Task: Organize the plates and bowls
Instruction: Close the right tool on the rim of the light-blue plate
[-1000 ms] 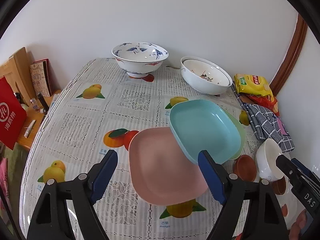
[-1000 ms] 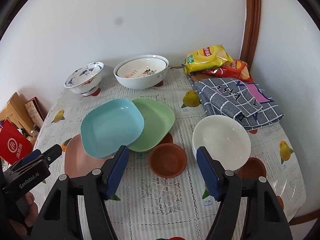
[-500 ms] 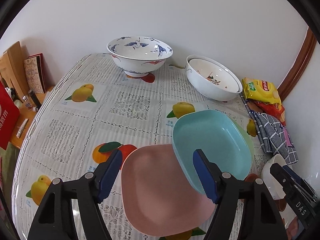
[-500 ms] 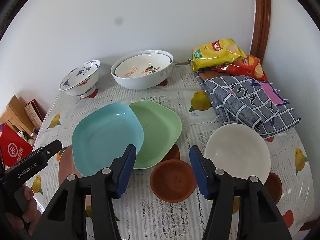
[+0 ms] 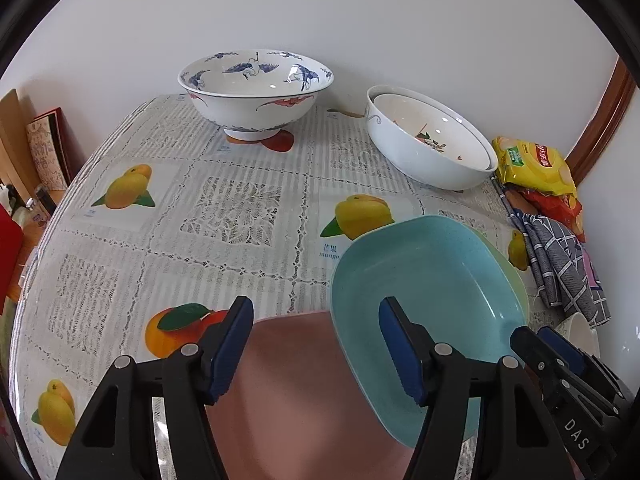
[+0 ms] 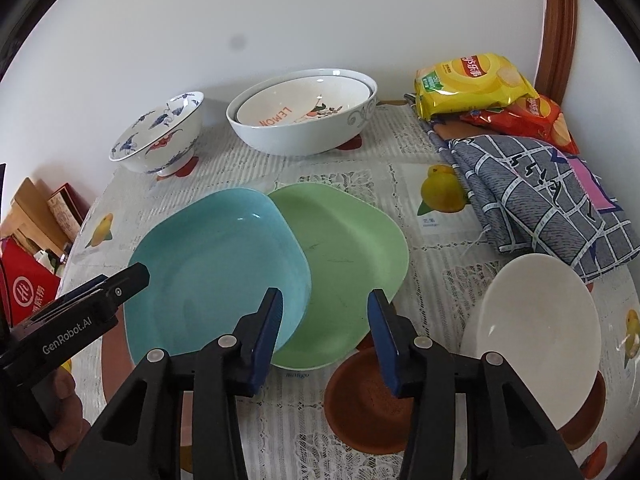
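Note:
A blue plate point(image 6: 216, 268) overlaps a green plate point(image 6: 348, 264) and a pink plate point(image 5: 296, 392); the blue plate also shows in the left wrist view point(image 5: 428, 280). My left gripper point(image 5: 316, 344) is open and empty, low over the pink plate's far edge and the blue plate's left rim. My right gripper point(image 6: 324, 328) is open and empty over the green plate's near edge. A small brown dish point(image 6: 360, 400) and a white bowl point(image 6: 532, 336) sit to its right. A blue-patterned bowl point(image 5: 256, 92) and nested white bowls point(image 5: 428, 140) stand at the back.
Chip bags point(image 6: 472, 80) and a folded checked cloth point(image 6: 532, 188) lie at the back right. The table point(image 5: 224, 208) has a fruit-print lace cover. Books and a red box point(image 6: 24, 284) sit off the left edge. A wall runs behind.
Both grippers have moved forward and lower toward the plates. The left now reaches over the pink plate's far edge, the right over the green plate's near edge. Nothing was taken hold of.

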Demonstrator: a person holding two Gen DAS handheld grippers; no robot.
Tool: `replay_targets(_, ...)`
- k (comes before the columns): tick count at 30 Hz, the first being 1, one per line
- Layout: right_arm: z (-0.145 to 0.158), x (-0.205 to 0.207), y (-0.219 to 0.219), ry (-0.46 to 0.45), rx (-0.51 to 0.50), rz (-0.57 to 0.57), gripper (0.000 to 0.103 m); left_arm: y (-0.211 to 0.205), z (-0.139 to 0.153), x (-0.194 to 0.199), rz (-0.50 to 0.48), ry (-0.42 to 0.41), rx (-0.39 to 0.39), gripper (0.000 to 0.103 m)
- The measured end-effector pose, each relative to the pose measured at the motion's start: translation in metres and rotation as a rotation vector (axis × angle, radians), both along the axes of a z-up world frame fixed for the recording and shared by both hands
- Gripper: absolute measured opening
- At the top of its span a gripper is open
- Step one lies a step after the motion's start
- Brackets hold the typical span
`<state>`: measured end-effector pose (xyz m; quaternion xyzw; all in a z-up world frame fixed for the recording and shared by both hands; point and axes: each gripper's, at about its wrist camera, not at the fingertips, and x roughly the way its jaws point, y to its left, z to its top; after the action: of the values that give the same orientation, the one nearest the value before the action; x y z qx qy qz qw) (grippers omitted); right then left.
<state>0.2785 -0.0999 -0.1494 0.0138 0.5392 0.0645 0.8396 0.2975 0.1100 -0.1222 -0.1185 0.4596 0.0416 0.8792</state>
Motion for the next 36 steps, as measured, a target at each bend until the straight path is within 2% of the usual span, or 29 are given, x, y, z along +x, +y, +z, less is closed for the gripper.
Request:
replay_targets(7,-0.017,0.010,0.008,0.018,-0.014,0.016,0.044,-0.001,-0.010,0.011,-0.010,0.019,-0.020,0.057)
replay_targets(11,-0.025,0.011,0.009,0.040,0.004,0.015,0.031,-0.002,-0.013,0.013,-0.009,0.016,-0.026,0.051)
replay_targets(14,-0.027,0.011,0.009,0.042,0.020,0.011,0.019,-0.003,-0.014,0.015,-0.018,0.021,-0.025,0.037)
replay_targets(15,-0.027,0.011,0.009,0.039,0.024,0.010,0.014,-0.003,-0.014,0.015,-0.023,0.020,-0.033,0.029)
replay_targets(19,-0.025,0.008,0.012,0.016,0.028,0.014,0.011,-0.005,-0.012,0.014,-0.045,0.015,-0.054,0.011)
replay_targets(27,-0.010,0.000,0.010,0.003,0.040,0.003,0.010,-0.003,0.001,-0.002,-0.052,-0.006,-0.080,0.010)
replay_targets(36,0.023,-0.024,0.003,-0.036,0.069,-0.023,0.010,-0.007,0.026,-0.027,-0.058,-0.053,-0.085,0.010)
